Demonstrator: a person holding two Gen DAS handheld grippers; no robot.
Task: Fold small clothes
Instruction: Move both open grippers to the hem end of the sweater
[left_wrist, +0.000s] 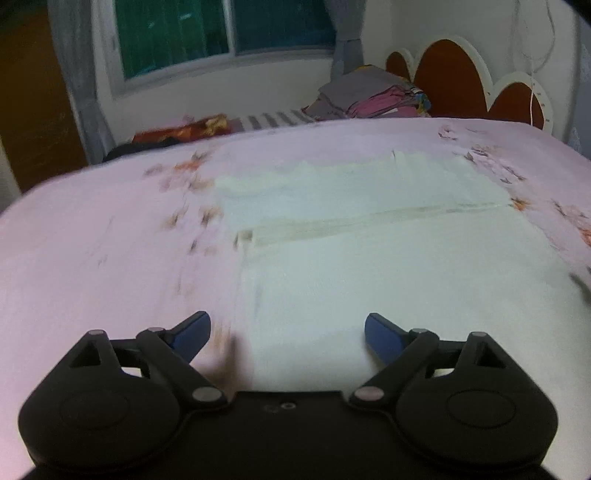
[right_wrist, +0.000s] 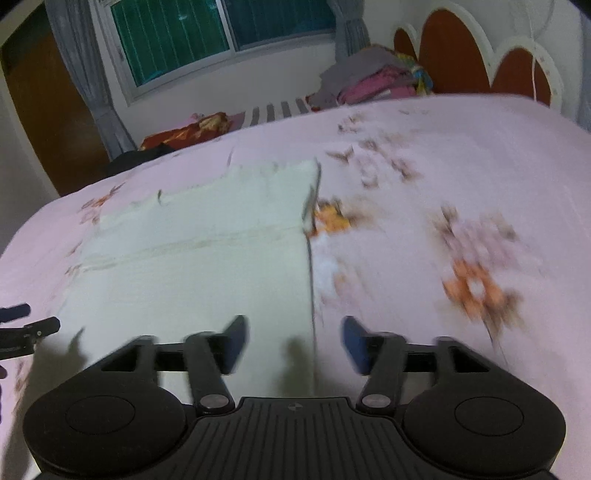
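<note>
Found the left gripper (left_wrist: 287, 325) nearest the lens, jaws spread wide and gripping nothing, poised above the near left edge of the white cloth (left_wrist: 369, 266), one finger over the pink sheet (left_wrist: 92, 240) and the other over the cloth. Could not tell from the blur whether either finger touched fabric.

Saw the cloth lying flat in the middle of the bed, spread on the flowered sheet, crossed by a seam-like band about halfway up, far edge slightly ragged. Judged it laid out or part folded, with a fold yet to be made.

Found the right gripper (right_wrist: 294, 326) likewise released and empty, straddling the near right edge of the cloth (right_wrist: 203, 258), left finger over white, right finger over pink. Noted a pile of clothes (right_wrist: 373, 85) far off by the headboard (right_wrist: 454, 48), well apart from the work.

Judged these risks:
- Pinching sheet together with cloth, since each pair of jaws straddled the border and the sheet lay directly beneath; would lift the bedding and spoil the fold
- Catching only the top layer, if the cloth was already doubled; would pull the layers apart
- Closing at unequal depth on the two sides; would skew the fold line against the band
- Moving fast, as the smeared flower print suggested; would drag or wrinkle the thin fabric rather than lift it cleanly
</note>
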